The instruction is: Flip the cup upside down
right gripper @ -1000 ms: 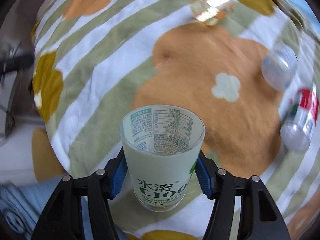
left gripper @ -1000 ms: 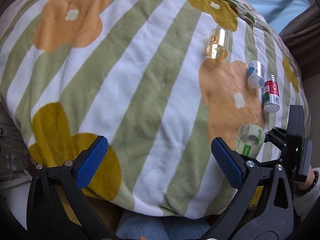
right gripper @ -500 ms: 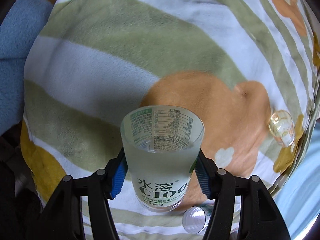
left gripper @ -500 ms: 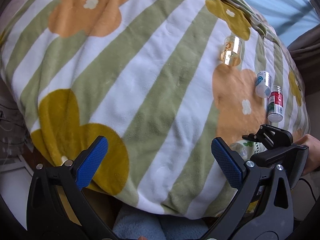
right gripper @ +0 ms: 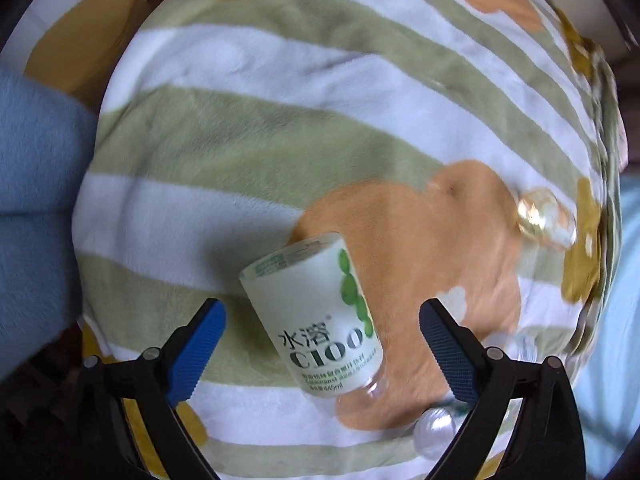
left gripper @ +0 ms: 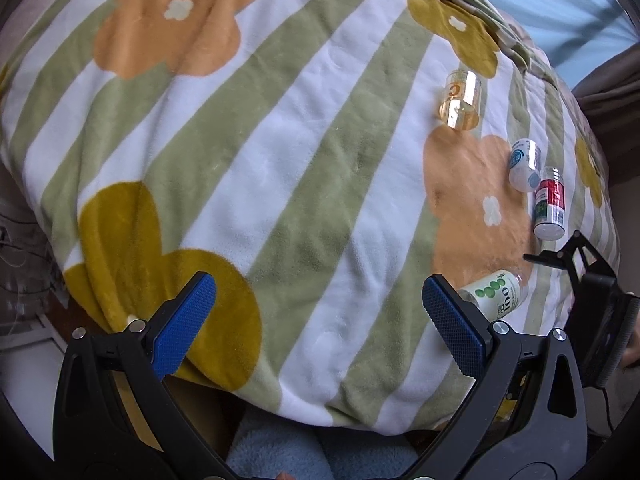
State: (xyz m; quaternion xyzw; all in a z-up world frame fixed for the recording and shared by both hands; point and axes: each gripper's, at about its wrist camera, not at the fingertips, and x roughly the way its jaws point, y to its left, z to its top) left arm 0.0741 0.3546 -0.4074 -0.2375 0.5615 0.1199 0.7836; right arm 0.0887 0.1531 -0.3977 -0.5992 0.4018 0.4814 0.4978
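The frosted green-labelled cup (right gripper: 320,320) stands rim-down, tilted, on the striped flower blanket (right gripper: 280,140), between the fingers of my right gripper (right gripper: 322,340), which is open and apart from it. In the left wrist view the same cup (left gripper: 494,292) shows at the right, with the right gripper's body (left gripper: 592,292) beside it. My left gripper (left gripper: 316,320) is open and empty, hovering over the near edge of the blanket (left gripper: 280,160).
An amber glass cup (left gripper: 460,100) stands upside down at the far right. A white bottle (left gripper: 524,164) and a red-labelled bottle (left gripper: 550,204) stand beyond the green cup. Light blue cloth (right gripper: 36,152) lies at the left. The blanket drops off at its near edge.
My right gripper turned the cup over from mouth-up to mouth-down, set it on the blanket and opened off it. The left gripper barely moved.
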